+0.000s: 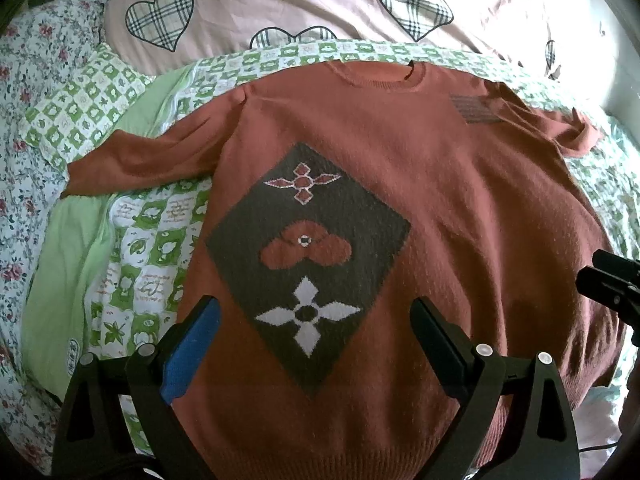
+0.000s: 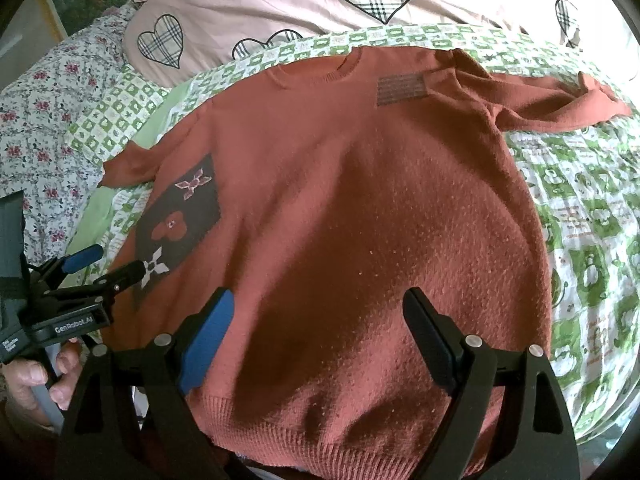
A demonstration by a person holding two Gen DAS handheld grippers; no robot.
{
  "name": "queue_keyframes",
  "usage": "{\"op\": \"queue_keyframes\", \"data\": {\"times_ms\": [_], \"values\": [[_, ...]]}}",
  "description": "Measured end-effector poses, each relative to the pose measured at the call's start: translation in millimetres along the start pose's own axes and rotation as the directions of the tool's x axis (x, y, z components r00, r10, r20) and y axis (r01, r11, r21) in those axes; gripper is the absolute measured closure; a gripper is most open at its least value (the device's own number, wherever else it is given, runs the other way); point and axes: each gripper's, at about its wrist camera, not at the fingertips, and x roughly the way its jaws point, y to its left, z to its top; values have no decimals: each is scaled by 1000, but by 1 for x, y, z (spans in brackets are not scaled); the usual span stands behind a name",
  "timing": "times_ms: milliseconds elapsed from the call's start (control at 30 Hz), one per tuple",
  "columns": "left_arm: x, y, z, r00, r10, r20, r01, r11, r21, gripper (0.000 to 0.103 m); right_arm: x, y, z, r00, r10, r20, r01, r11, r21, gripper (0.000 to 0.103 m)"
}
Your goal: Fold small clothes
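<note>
A rust-red knitted sweater (image 1: 460, 208) lies flat, front up, on the bed, neck at the far side, both sleeves spread out. It has a dark diamond panel (image 1: 308, 256) with flower motifs and a striped chest patch (image 2: 400, 86). My left gripper (image 1: 316, 320) is open above the lower left part of the sweater, over the diamond. My right gripper (image 2: 320, 312) is open above the lower right part (image 2: 360, 240), near the hem. Each gripper shows at the other view's edge, the right in the left wrist view (image 1: 612, 284), the left in the right wrist view (image 2: 104, 264).
A green-and-white checked quilt (image 2: 580, 220) lies under the sweater. A pink duvet with plaid hearts (image 1: 300, 0) lies at the far side. A floral sheet (image 1: 24, 120) and a light green cloth (image 1: 60, 280) are at the left.
</note>
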Motion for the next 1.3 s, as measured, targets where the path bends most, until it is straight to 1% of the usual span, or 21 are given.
{"op": "queue_keyframes", "data": {"times_ms": [133,333,400,433,467,667,733,867,1000,1067,1100,1167,1233,1267,1300], "values": [[2,2,1,999,-17,-31,17,1000,-9,7,0,-1,2,1000,6,11,-6,1000,1,16],[3,1,2,999,-9,-53,9,1000,1,7,0,-2,3,1000,15,19,-15,1000,6,16],[4,2,3,999,-35,-31,34,999,-21,7,0,-2,3,1000,14,19,-14,1000,6,16],[4,2,3,999,-35,-33,35,999,-21,7,0,-3,4,1000,13,19,-13,1000,6,16],[5,2,4,999,-50,-4,50,998,-37,7,0,-3,4,1000,13,19,-13,1000,9,16],[10,0,9,999,-52,-7,52,998,-37,7,5,-10,7,1000,-9,-8,9,1000,15,16],[13,-1,11,998,-58,-1,58,998,-40,7,6,-13,8,1000,-14,-9,14,1000,21,16],[21,-2,17,997,-67,-25,66,997,-41,7,5,-25,13,1000,-29,9,29,999,41,16],[30,-4,26,997,-74,-38,73,997,-36,7,2,-49,24,999,-33,9,32,994,100,16],[35,-4,33,996,-74,-40,72,997,-33,7,0,-69,33,999,-49,24,45,989,140,16],[37,-5,37,997,-74,-38,73,997,-32,7,-2,-81,37,997,-58,44,51,986,156,16],[41,-5,45,997,-71,-26,70,997,-34,7,-1,-106,47,996,-74,49,62,977,205,16],[45,-3,55,997,-69,-21,68,997,-40,7,-4,-136,58,992,-108,72,86,964,253,16],[47,-3,59,998,-67,-21,66,997,-42,7,-9,-151,63,986,-114,119,79,961,266,16],[49,-3,62,998,-68,-20,67,997,-44,7,-14,-174,70,982,-130,139,81,947,311,16]]}}
